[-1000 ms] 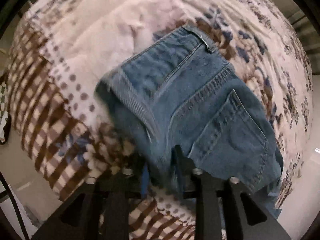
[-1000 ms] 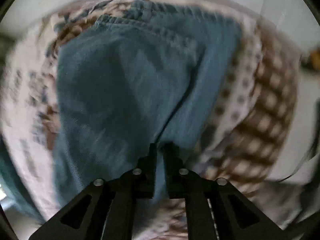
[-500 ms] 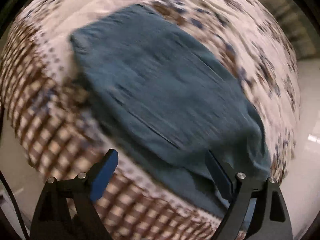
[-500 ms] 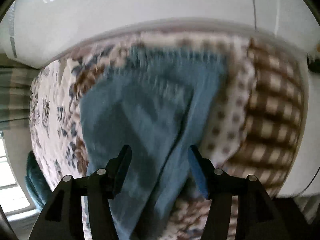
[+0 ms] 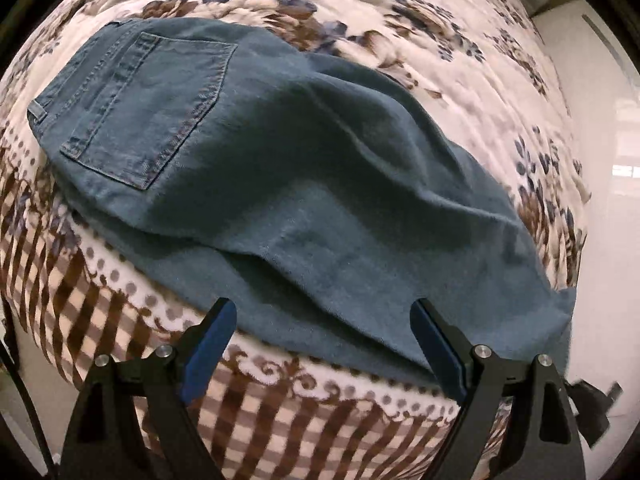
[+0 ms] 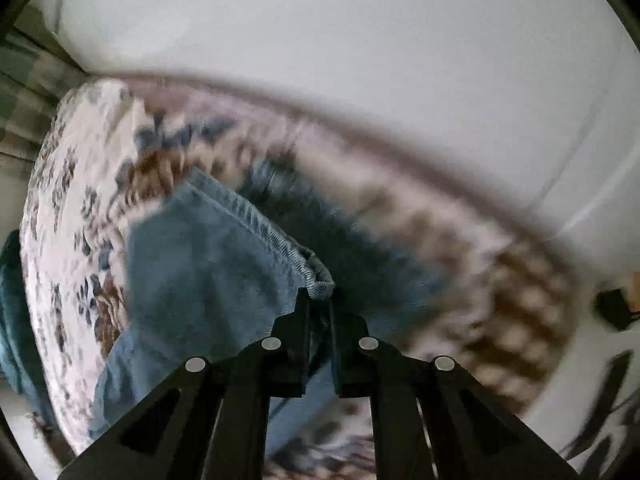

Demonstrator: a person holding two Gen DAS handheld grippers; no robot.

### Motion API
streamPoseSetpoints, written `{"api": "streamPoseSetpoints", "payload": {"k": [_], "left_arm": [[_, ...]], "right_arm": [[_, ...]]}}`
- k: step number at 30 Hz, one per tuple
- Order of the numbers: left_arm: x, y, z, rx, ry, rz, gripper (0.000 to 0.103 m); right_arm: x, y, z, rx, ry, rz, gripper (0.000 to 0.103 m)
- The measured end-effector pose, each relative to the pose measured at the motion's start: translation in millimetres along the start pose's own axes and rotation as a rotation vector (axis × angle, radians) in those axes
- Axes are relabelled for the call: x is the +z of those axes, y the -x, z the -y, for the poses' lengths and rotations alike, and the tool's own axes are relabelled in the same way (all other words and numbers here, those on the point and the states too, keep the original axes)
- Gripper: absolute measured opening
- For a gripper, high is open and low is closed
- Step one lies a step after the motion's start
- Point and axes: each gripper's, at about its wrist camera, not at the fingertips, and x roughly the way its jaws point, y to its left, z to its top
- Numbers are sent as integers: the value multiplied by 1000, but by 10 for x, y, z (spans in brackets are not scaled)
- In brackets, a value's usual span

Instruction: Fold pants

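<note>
Blue denim pants (image 5: 280,168) lie folded lengthwise on the bed, with the back pocket (image 5: 148,108) at the upper left and the legs running toward the lower right. My left gripper (image 5: 320,306) hovers over the near edge of the leg, wide open, with nothing held between its blue pads. In the right wrist view the pants (image 6: 200,272) show their stitched hem (image 6: 320,284) at the leg end. My right gripper (image 6: 318,298) is closing there, its jaws nearly together with the hem fabric pinched between them.
A floral blanket (image 5: 400,20) with a brown checked border (image 5: 280,432) covers the bed. Pale floor (image 5: 608,200) lies past its right edge. A white wall (image 6: 360,40) rises behind the bed, a teal cloth (image 6: 12,300) sits at the far left, and dark objects (image 6: 612,308) lie on the floor.
My left gripper let go of the pants, opened wide and slid along the leg away from the waist. My right gripper released, opened, moved to the leg end and closed on the hem.
</note>
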Motion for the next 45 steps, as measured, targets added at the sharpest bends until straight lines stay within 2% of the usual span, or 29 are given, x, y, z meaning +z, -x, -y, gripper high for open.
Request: {"api": "streamPoseSetpoints", "payload": {"k": [4, 5, 8, 9, 10, 11, 12, 14, 16, 19, 21, 24, 27, 31, 33, 34, 35, 40, 44, 45], "left_arm": [[-24, -39, -11, 9, -7, -5, 88], [-19, -48, -31, 12, -2, -3, 88], [9, -68, -70, 26, 15, 13, 88], [27, -54, -98, 32, 20, 24, 88], [39, -30, -137, 30, 26, 36, 88], [50, 7, -196, 19, 34, 48, 88], [64, 47, -268, 13, 42, 57, 88], [106, 111, -463, -18, 76, 47, 88], [152, 180, -689, -40, 127, 41, 88], [321, 348, -1275, -68, 249, 44, 88], [451, 417, -1612, -59, 309, 51, 88], [685, 466, -2165, -30, 396, 64, 88], [931, 357, -2611, -28, 463, 48, 88], [1224, 124, -2932, -58, 512, 22, 88], [1341, 46, -3011, -44, 509, 32, 67], [1388, 27, -3027, -40, 500, 43, 50], [1439, 3, -3033, -25, 485, 46, 45], [1518, -59, -3104, 16, 444, 39, 37], [1530, -24, -3087, 47, 397, 58, 37], [1536, -28, -3077, 48, 393, 54, 37]], "right_arm": [[43, 151, 251, -23, -37, 28, 9], [39, 98, 307, -37, -35, 4, 9], [62, -299, 281, -48, 5, -169, 15], [44, -312, 248, -48, 12, -193, 19], [29, -250, 216, -39, 12, -174, 20], [7, -157, 165, -27, 17, -149, 31], [-45, -40, 71, -9, 32, -130, 48], [-204, 144, -114, 30, 54, -111, 63], [-503, 249, -382, 75, 90, -155, 64], [-1191, 141, -898, 182, 144, -336, 64], [-1834, -64, -1275, 226, 175, -499, 64], [-2554, -308, -1670, 251, 192, -632, 64], [-3035, -522, -1880, 244, 162, -667, 63], [-3323, -752, -1885, 224, 53, -653, 63], [-3354, -815, -1848, 202, 7, -631, 58], [-3375, -823, -1839, 185, -5, -633, 57], [-3388, -807, -1828, 176, -20, -634, 57], [-3395, -507, -1859, 179, 17, -570, 57], [-3386, -702, -1951, 182, -13, -560, 56], [-3321, -744, -1959, 180, -31, -550, 51]]}}
